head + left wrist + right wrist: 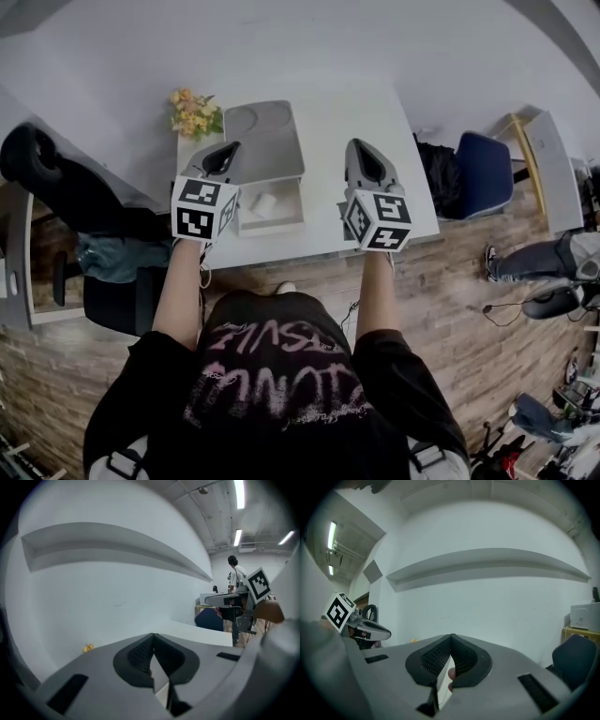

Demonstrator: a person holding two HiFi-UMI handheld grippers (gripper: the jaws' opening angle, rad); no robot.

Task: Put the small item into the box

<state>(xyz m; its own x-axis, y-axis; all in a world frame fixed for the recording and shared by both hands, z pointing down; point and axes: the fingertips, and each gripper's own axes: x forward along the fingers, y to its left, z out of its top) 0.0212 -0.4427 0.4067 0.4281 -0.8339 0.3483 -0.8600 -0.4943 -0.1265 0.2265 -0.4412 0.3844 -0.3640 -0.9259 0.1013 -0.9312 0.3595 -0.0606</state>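
Inside the box, centre-left of head view: small item (265, 204), pale, lying in the open tray; judged already placed.
Box (273, 226): sits on the white table (375, 122); lid (264, 141) is folded back toward the top of frame.
Left gripper (223, 150): jaws pressed together with nothing between them; it overlaps the box's left edge in the picture.
Right gripper (362, 157): jaws likewise together and empty; right of the box, apart from it.
Flowers (195, 112): upper left, just beside the lid.
Risk 1: a careless drop of the left gripper could clip the tray wall and shift or tip the box, spilling the item.
Risk 2: if the lid is to be closed, shut jaws can only push it. The lid may slam, or the box may slide toward the near table edge.
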